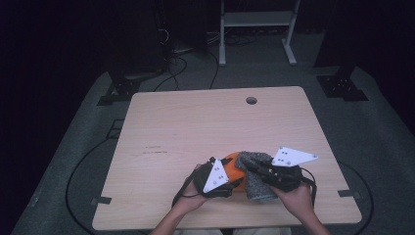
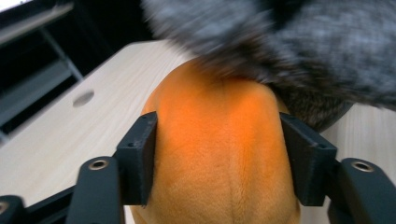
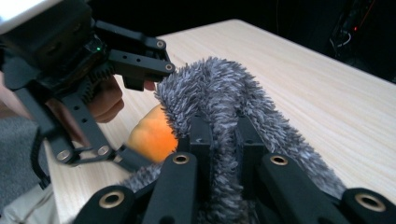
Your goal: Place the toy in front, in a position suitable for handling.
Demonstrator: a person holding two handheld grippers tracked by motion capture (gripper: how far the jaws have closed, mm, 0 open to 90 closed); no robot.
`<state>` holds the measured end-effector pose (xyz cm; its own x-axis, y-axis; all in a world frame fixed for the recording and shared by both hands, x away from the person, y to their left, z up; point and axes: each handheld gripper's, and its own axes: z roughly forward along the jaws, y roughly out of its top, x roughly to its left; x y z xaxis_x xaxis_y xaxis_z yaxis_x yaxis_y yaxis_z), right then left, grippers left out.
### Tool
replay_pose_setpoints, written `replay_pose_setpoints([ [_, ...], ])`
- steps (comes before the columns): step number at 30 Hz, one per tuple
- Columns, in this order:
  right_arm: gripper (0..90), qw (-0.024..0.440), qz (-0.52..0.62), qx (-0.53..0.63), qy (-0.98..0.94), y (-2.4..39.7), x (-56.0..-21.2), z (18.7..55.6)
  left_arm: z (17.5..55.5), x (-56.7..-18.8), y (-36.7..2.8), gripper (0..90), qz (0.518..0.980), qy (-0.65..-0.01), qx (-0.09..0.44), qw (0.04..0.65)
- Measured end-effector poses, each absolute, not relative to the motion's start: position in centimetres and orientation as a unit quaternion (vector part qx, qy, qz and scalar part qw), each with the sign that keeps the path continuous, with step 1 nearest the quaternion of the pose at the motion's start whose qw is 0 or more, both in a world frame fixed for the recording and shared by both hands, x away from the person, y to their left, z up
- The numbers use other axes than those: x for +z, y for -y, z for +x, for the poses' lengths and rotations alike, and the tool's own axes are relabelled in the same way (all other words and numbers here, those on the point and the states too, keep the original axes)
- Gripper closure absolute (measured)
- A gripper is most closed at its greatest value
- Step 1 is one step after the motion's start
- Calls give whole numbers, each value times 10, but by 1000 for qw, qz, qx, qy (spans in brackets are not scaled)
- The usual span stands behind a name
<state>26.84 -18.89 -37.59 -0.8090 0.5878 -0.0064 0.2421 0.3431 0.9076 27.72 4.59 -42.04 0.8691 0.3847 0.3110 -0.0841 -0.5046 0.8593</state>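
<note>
Wooden table (image 1: 195, 127), dark room. Orange plush (image 2: 219, 154) clamped between left gripper (image 1: 230, 182) jaws. Grey fuzzy cloth (image 3: 224, 93), at plush's 3 o'clock, pinched tight by right gripper (image 3: 223, 140).

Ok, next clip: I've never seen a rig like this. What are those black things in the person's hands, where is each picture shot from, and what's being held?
No robot arm here: a person sits at a wooden table with a hand-held two-jaw gripper in each hand. The high view looks down from above the person's side. The other two pictures come from cameras riding on the grippers, looking along their own black jaws.

The left gripper has its jaws pressed against both sides of an orange plush object. The right gripper is pinched shut on a fold of grey fuzzy fabric, which is draped over the orange piece. The white three-cornered plates on top are parts of the grippers.
</note>
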Motion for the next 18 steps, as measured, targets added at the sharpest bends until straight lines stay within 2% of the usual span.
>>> replay_pose_setpoints([
  [2, 805, 166, 260, 508, -805, 187, -379, 270, 279, -423, -47, 283, 836, -91, 231, 490],
  [4, 805, 162, 258, 495, -814, 186, -388, 274, 284, -428, -57, 302, 833, -105, 210, 501],
  [7, 805, 162, 270, 488, -814, 192, -391, 280, 284, -429, -62, 320, 835, -103, 206, 500],
  [9, 804, 156, 302, 480, -808, 207, -400, 289, 286, -431, -67, 314, 834, -110, 197, 504],
  [11, 805, 142, 317, 482, -805, 213, -404, 292, 287, -430, -67, 242, 833, -118, 192, 505],
  [12, 805, 141, 318, 483, -804, 213, -405, 291, 289, -429, -66, 153, 833, -136, 183, 504],
  [13, 805, 145, 317, 479, -806, 212, -406, 290, 294, -425, -62, 88, 834, -184, 156, 496],
  [14, 805, 145, 317, 479, -806, 212, -406, 290, 294, -425, -62, 53, 834, -184, 156, 496],
  [16, 805, 153, 310, 474, -810, 207, -404, 287, 298, -425, -62, 82, 833, -233, 122, 487],
  [18, 805, 158, 306, 471, -812, 204, -403, 285, 295, -425, -65, 227, 832, -216, 148, 489],
])
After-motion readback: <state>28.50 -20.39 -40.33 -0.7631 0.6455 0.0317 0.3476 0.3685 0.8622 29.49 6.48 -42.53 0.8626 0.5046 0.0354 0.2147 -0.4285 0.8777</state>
